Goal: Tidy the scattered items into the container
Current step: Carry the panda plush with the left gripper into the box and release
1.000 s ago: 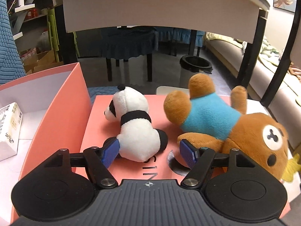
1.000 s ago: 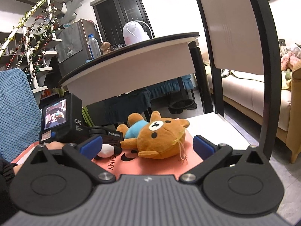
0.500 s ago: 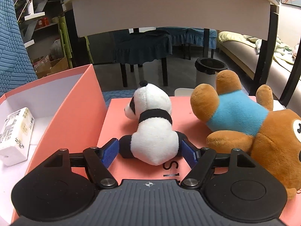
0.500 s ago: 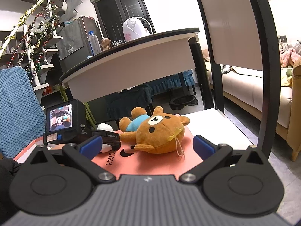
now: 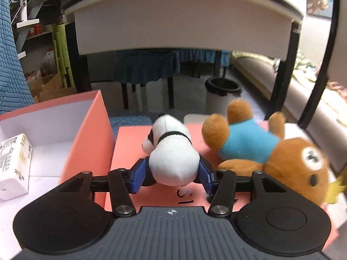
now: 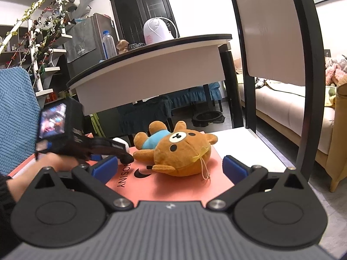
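The left gripper [image 5: 171,176] has its blue-padded fingers [image 5: 137,178] pressed into both flanks of the panda plush [image 5: 173,158], a soft white toy with a black band round its chest. Half a second ago those fingers stood just clear of the toy's sides; now they pinch it, and its rump bulges between them. The panda sits on the flat salmon-pink box lid [image 5: 128,143], a smooth card sheet printed with black letters.

Just right of the panda on the same lid lies the brown bear plush [image 5: 266,151], fuzzy, in a turquoise shirt, on its back with its round head towards the camera. Left of the lid stands the open pink box [image 5: 91,134], white inside, holding a white paper-wrapped packet [image 5: 14,164] with small print.

The right wrist view shows what the left one cannot: the bear's face and yellow string tag [image 6: 184,153], a hand [image 6: 58,162] holding the left gripper [image 6: 104,149] beside the bear, and the right gripper [image 6: 170,170] with its fingers spread wide apart, empty, low over the near edge of the lid [image 6: 188,184]. The box is hidden there. The left gripper's camera body looks blurred and sits higher than before.
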A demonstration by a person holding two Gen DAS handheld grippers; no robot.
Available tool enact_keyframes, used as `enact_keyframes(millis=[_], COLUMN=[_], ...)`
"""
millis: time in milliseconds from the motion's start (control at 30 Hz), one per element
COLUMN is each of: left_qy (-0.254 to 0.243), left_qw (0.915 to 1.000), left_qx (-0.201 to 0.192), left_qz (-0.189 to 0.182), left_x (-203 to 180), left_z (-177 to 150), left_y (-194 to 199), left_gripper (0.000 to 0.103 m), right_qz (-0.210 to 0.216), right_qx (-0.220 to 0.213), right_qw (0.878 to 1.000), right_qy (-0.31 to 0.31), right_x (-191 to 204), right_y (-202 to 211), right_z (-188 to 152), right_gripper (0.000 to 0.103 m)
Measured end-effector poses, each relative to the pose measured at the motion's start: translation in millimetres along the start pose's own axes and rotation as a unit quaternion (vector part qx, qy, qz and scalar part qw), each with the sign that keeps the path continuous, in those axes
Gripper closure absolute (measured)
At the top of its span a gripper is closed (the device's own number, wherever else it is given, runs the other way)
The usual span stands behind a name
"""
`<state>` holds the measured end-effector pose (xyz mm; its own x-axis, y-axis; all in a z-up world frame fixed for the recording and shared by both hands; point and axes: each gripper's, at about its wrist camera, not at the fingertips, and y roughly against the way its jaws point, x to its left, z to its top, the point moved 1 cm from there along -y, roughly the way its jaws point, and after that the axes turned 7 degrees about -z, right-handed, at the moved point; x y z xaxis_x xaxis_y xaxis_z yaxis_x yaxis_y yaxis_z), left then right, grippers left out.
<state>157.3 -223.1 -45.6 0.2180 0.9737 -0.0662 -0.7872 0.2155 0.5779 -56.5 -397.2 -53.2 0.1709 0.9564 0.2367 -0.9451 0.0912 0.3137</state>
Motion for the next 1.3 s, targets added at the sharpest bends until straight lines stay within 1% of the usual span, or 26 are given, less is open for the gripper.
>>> enact_keyframes(millis=[133, 267, 467, 600, 700, 867, 1033, 1133, 1200, 1267, 1300], left_qy=[0.009, 0.018, 0.032, 0.05, 0.072, 0.091, 0.112, 0.13, 0.136, 0.126, 0.126], left_qw=[0.9994, 0.9983, 0.9967, 0.996, 0.9957, 0.9952, 0.9916, 0.9879, 0.9865, 0.9874, 0.9875], left_qx=[-0.022, -0.044, -0.068, -0.074, -0.056, -0.008, 0.047, 0.074, 0.075, 0.069, 0.07], left_qz=[-0.024, -0.033, -0.031, -0.007, 0.013, 0.036, 0.045, 0.043, 0.052, 0.066, 0.065], left_x=[13, 31, 61, 94, 121, 153, 176, 189, 195, 194, 194], left_z=[10, 19, 27, 34, 40, 45, 45, 42, 44, 48, 49], left_y=[31, 57, 88, 94, 83, 49, 13, -7, -17, -21, -24], left_gripper=[0.046, 0.046, 0.046, 0.046, 0.046, 0.046, 0.046, 0.047, 0.047, 0.047, 0.047], right_qz=[0.004, 0.009, 0.027, 0.04, 0.05, 0.065, 0.07, 0.073, 0.078, 0.084, 0.087], right_qx=[0.001, 0.003, 0.012, 0.019, 0.025, 0.042, 0.063, 0.077, 0.085, 0.091, 0.093], right_qw=[1.0, 1.0, 0.999, 0.999, 0.998, 0.997, 0.995, 0.994, 0.993, 0.992, 0.992], right_qy=[0.005, 0.011, 0.015, 0.018, 0.02, 0.022, 0.018, 0.008, 0.0, -0.004, -0.004], right_x=[8, 17, 33, 43, 52, 66, 67, 65, 64, 65, 65], right_y=[-4, -7, -18, -25, -29, -36, -52, -61, -66, -69, -71], right_z=[-1, -3, -5, -6, -8, -12, -16, -18, -18, -19, -20], right_gripper=[0.0, 0.0, 0.0, 0.0, 0.0, 0.0, 0.0, 0.0, 0.0, 0.0, 0.0])
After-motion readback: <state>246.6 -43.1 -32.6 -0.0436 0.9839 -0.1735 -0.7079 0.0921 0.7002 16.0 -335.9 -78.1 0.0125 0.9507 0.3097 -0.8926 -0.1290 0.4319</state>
